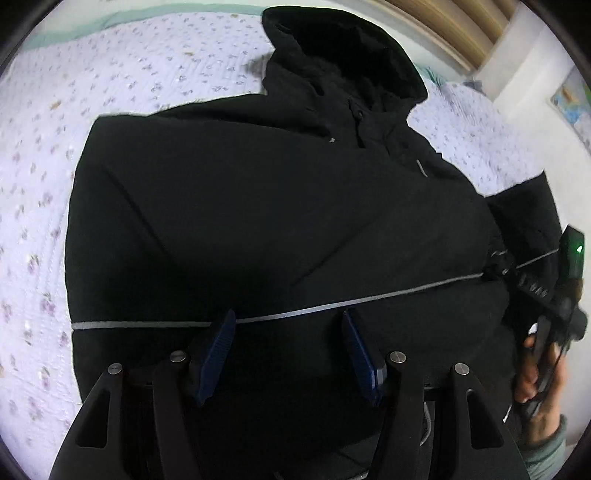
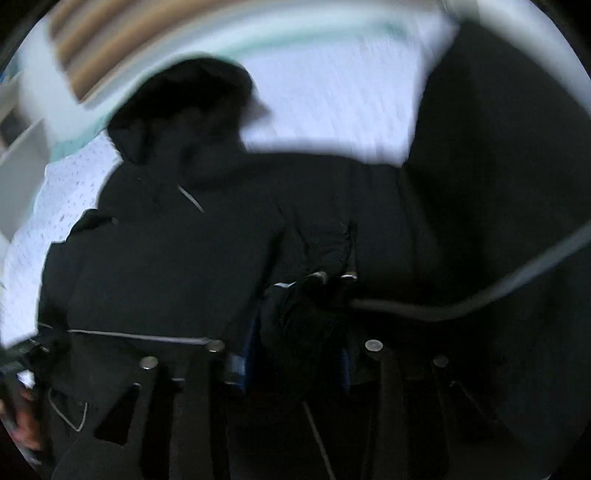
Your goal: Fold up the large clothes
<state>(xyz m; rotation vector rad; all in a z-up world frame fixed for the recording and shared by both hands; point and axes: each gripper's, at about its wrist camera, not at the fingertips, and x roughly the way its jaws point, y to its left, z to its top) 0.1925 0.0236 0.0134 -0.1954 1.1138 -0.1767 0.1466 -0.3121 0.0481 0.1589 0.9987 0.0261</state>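
Observation:
A large black hooded jacket (image 1: 258,206) lies spread on the bed, hood (image 1: 343,62) at the far end, with a grey reflective stripe (image 1: 332,306) across its lower part. My left gripper (image 1: 288,317) is open and empty, hovering just above the stripe. My right gripper (image 2: 299,295) is shut on a bunched fold of the jacket (image 2: 317,258), and black cloth hangs lifted at the right of that view. The right gripper also shows in the left wrist view (image 1: 554,295), held by a hand at the jacket's right edge.
The bed has a white quilt with small purple flowers (image 1: 92,110). A wooden headboard (image 1: 454,29) and a white wall stand beyond the hood. The right wrist view is motion-blurred.

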